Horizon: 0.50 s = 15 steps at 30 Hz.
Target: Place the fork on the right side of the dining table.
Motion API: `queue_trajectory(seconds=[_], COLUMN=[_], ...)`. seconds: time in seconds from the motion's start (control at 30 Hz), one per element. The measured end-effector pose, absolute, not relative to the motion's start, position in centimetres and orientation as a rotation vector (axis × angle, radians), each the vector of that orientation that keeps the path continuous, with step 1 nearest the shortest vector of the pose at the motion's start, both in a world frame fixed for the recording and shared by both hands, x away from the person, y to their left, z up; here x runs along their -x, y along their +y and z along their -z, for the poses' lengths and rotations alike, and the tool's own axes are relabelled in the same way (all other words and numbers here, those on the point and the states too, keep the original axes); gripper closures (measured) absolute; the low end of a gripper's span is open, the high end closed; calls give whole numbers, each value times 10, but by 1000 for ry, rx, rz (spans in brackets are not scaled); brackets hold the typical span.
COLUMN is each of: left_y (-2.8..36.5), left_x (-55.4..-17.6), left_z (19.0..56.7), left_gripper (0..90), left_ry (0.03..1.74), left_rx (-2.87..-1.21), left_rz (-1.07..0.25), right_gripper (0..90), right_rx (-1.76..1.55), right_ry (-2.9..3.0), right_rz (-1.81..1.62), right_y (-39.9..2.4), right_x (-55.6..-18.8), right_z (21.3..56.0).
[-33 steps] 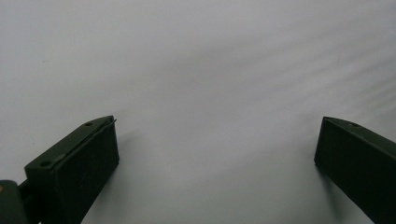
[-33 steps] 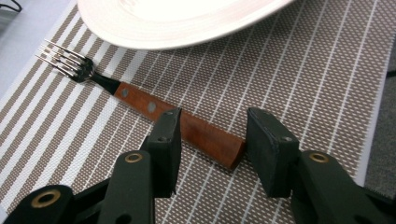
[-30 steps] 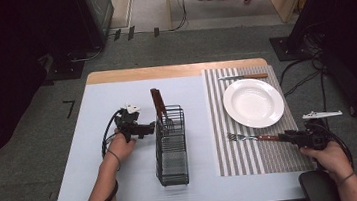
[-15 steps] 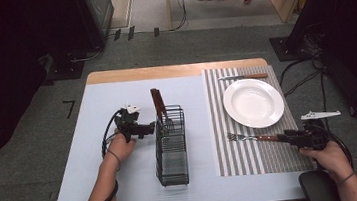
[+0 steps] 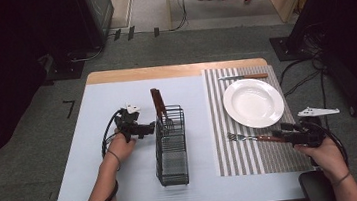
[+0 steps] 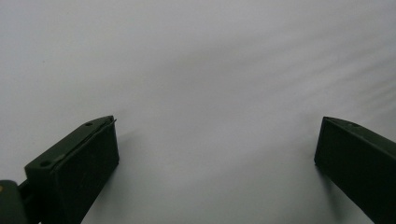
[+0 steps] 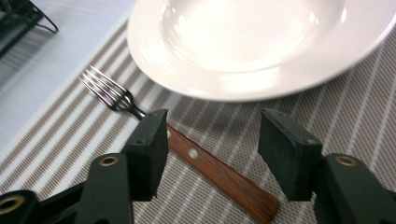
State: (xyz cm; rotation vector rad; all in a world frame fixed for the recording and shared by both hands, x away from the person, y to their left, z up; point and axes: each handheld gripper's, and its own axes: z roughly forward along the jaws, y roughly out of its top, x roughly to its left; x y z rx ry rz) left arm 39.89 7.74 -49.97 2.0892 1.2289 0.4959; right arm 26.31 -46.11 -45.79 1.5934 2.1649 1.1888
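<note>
- Left gripper point(image 5: 150, 128) rests wide open and empty on the table point(image 5: 96, 154), left of the wire cutlery caddy point(image 5: 171, 144).
- Fork point(image 7: 187, 151) lies on the striped placemat point(image 5: 253, 158), along its near part, before the plate point(image 5: 253, 102).
- Right gripper point(image 7: 212, 142), jaws just opening, has released the fork: placing looks finished.

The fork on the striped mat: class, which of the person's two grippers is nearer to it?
Right. The right gripper is at the fork's wooden handle end, its fingers open with the handle between them. The left gripper is across the wire basket, far from it.
</note>
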Motion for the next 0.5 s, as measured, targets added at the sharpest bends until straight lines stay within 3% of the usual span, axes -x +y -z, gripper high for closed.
queue_trajectory(seconds=[0.5], left_y=[77], left_x=[-399], left_z=[500], left_gripper=[0], left_ry=[1229], left_rx=[-2089], left_rz=[-496], right_gripper=[292], right_rx=[-1450], right_ry=[2173], right_rz=[-1212], right_y=[-407], right_x=[-281], right_z=[439])
